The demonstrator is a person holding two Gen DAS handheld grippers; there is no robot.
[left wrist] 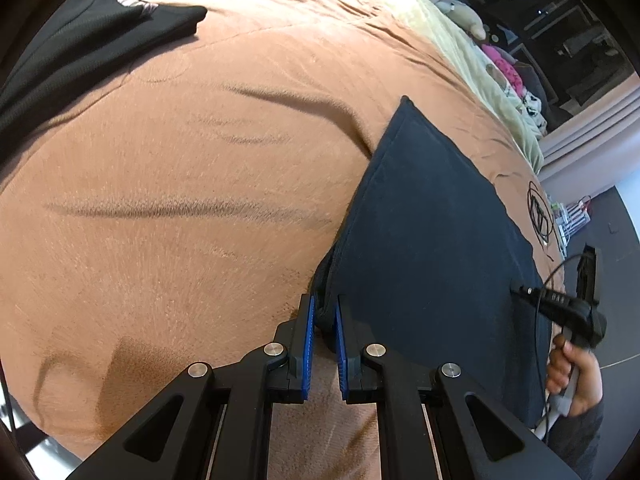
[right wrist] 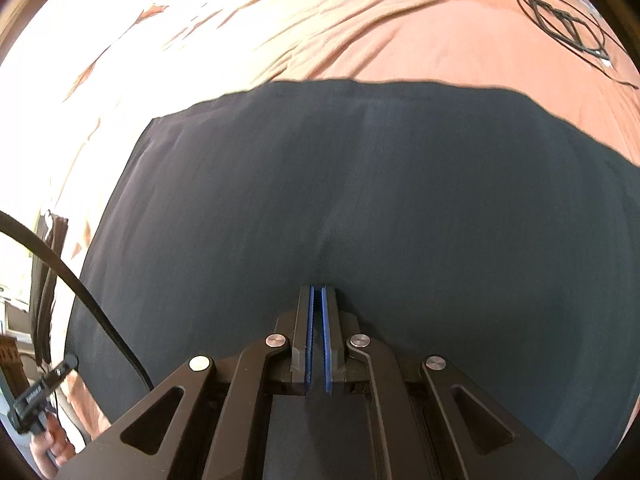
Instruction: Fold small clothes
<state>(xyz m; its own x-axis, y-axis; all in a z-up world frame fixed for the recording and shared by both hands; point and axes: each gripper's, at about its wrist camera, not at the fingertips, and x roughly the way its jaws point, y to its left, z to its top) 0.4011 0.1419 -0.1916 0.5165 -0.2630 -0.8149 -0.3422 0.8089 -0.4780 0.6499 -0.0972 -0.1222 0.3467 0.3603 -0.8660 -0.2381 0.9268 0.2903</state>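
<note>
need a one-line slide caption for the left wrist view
Left gripper pinches the edge of a folded navy garment on a tan blanket; a black garment lies at upper left.

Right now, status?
Left gripper shut on navy garment edge. Right gripper shut on it too. Black clothes lie apart.

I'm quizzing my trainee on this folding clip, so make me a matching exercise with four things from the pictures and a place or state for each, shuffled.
Things:
1. navy garment
2. black garment
3. coiled cable
4. left tongs

States or places:
A. lying looped on the blanket beyond the navy cloth
B. pinching a bunched fabric edge
C. spread flat on the brown blanket
D. lying at the far left of the bed

Pairs: 1-C, 2-D, 3-A, 4-B
</note>
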